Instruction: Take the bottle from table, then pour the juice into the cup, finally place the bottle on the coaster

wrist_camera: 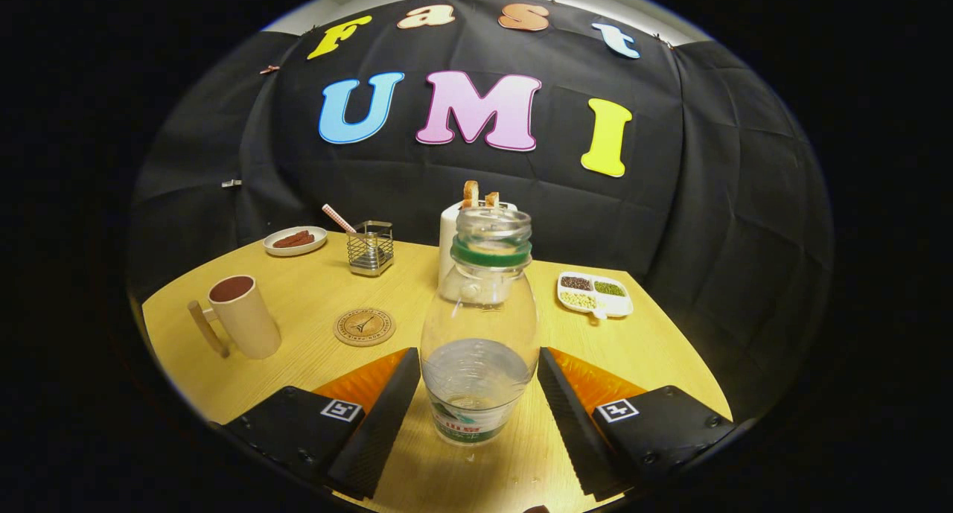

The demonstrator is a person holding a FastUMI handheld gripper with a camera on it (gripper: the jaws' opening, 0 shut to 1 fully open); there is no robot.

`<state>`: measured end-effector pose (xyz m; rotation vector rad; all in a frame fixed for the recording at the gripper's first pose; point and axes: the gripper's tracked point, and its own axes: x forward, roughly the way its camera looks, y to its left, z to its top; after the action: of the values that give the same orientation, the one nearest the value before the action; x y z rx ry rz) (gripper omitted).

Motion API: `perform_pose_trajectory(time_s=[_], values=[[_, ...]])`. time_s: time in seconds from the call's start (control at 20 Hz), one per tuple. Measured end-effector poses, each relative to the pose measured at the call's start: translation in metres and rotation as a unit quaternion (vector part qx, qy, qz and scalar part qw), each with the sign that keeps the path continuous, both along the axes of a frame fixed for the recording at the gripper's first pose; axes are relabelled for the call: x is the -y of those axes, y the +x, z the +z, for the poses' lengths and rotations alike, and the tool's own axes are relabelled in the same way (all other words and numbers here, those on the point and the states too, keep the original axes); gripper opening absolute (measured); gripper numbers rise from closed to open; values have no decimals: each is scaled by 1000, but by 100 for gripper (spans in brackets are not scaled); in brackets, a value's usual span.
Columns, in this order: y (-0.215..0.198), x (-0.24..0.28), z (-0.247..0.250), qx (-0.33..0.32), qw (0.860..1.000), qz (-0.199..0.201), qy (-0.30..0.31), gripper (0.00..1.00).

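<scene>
- We are holding the gripper (480, 416) low over the wooden table (298, 364), its two black ribbed fingers (380, 424) spread apart on either side of the bottle (479, 349).
- The fingers are sitting released: the left one looks just beside the bottle's lower wall, the right one stands slightly off it, and we cannot tell whether either pad is truly touching.
- The bottle is standing upright on the table between the fingers, clear, uncapped, with a green ring at its neck, a label round its base and some clear liquid in its lower part.
- The cup (242, 316), a beige mug with a handle and a dark red inside, is standing beyond the left finger, well apart from the bottle.
- The round coaster (364, 327) is lying flat between the cup and the bottle, bare.
- Farther back we are seeing a small plate (295, 241), a wire holder (370, 249), a white toaster (449, 237) behind the bottle, and a divided dish (595, 295) to the right.
</scene>
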<state>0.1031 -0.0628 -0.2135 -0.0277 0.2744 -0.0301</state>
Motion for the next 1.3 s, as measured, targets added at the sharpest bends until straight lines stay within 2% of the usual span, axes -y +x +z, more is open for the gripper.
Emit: perform_pose_trajectory(time_s=[0.15,0.3,0.35,0.85,0.95,1.3], values=[[-1,-4,-6,-4,1000,7,2,96],[1,-5,-6,2,1000,10,3,83],[1,-6,-6,3,1000,12,4,82],[-1,-15,-2,11,999,44,-20,74],[-2,-20,7,14,998,58,-23,74],[15,-32,60,35,993,65,-87,74]])
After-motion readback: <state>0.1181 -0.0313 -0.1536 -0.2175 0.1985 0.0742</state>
